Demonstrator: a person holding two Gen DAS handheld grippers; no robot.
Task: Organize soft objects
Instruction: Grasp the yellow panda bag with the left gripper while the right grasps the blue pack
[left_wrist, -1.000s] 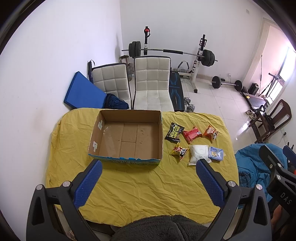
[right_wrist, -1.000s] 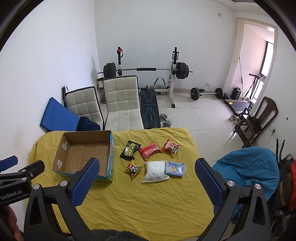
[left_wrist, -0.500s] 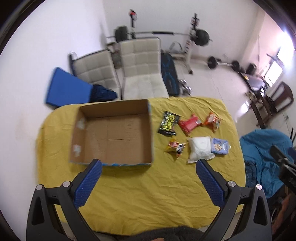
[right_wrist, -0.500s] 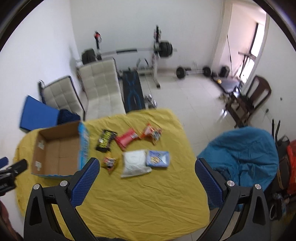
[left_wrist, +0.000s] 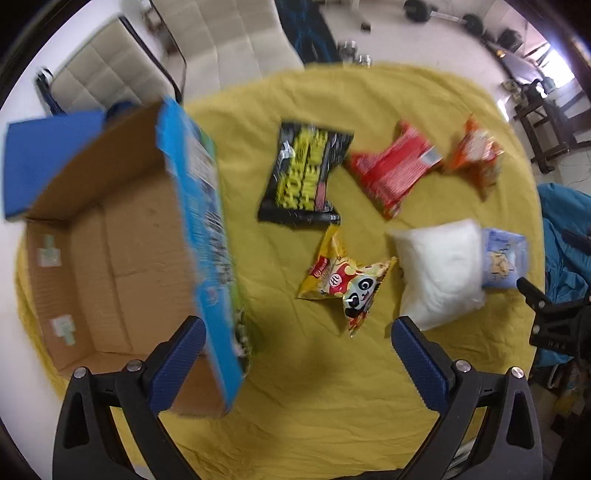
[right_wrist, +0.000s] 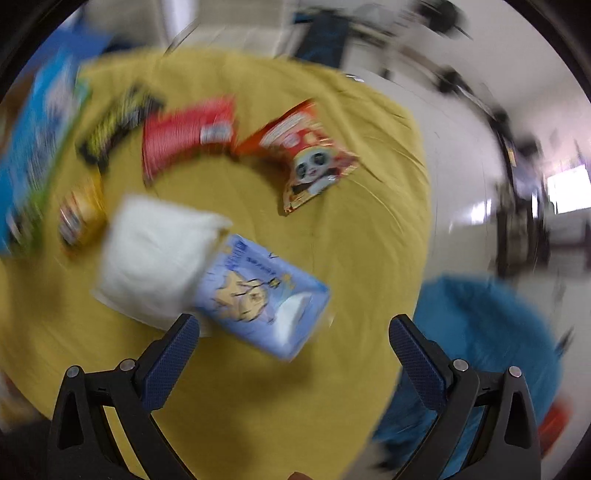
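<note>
Your left claw and right claw both hang released (nothing between the fingers) near the white pillow, beside the cardboard box.

A yellow cloth covers the desk. Behind its far edge stand two white quilted chairs, with a blue mat to their left. Dumbbells lie on the tiled floor beyond. A teal beanbag sits just beside the desk's right edge.
</note>
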